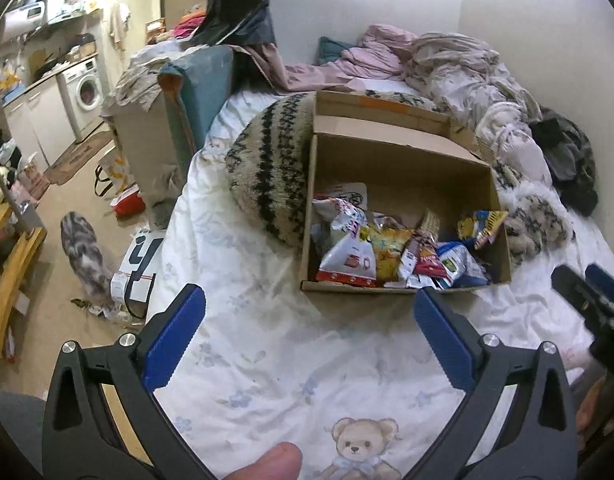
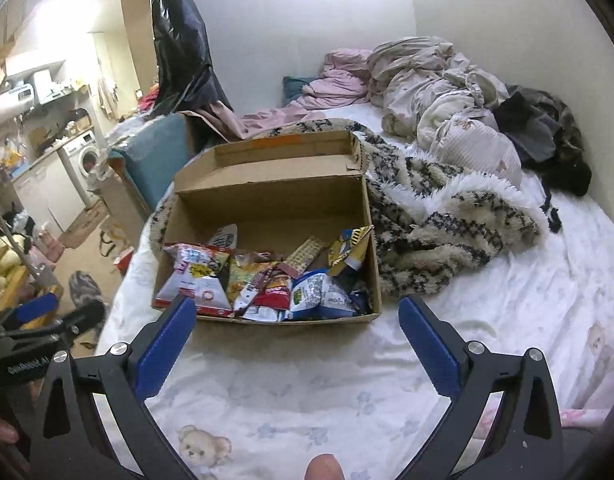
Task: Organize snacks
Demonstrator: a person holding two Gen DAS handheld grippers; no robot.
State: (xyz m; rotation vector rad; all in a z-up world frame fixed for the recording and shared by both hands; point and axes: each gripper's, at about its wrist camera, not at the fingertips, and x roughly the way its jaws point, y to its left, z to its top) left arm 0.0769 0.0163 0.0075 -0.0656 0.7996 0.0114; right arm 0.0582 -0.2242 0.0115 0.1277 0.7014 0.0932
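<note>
The snack packets (image 2: 263, 280) sit jumbled in the open cardboard box (image 2: 275, 204) on the bed (image 2: 347, 380), bunched at its near end, none outside that I can see. That fits a box yet to be sorted or one just filled, so I call no move. My left hand-held gripper (image 1: 309, 328) and right hand-held gripper (image 2: 297, 338) hover short of it, both spread wide and empty.

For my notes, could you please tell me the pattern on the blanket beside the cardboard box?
Cream with black zigzag bands on the fuzzy knit blanket; clearest in left wrist view.
</note>
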